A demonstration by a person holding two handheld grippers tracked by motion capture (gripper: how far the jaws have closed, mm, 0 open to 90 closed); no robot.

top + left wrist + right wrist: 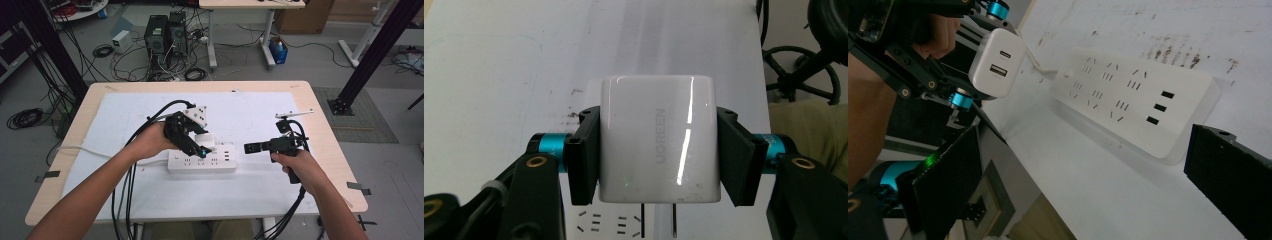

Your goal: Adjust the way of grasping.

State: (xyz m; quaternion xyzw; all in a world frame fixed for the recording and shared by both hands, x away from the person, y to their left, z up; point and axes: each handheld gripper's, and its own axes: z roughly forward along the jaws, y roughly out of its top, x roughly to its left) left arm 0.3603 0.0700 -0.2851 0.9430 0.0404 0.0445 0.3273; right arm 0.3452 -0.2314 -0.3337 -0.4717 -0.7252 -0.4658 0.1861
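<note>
Left gripper (199, 146): jaws clamped on the two flat sides of a white charger (657, 139), one pad on each side. Charger held just above the strip (202, 162), over its middle sockets; prongs (673, 220) point down at the strip and are not yet in a socket. Two ports visible on the charger's top face in the right gripper view (998, 62).

Right gripper (254, 147): jaws apart, nothing between them. It hovers just right of the strip, pointing at its end, clear of it.

Strip: white, lies flat, sockets in rows, three dark slots at the end nearest the right gripper. Its white cord (87, 150) leaves from the far end, left of the strip.

Surface: white sheet (260, 112) under the strip, on a wooden table (320, 125); dark smudges on the sheet beyond the strip. Beyond the table: grey floor, two PC towers (166, 34), loose cables.

Writing: "UGREEN" in grey on the charger's front face.
</note>
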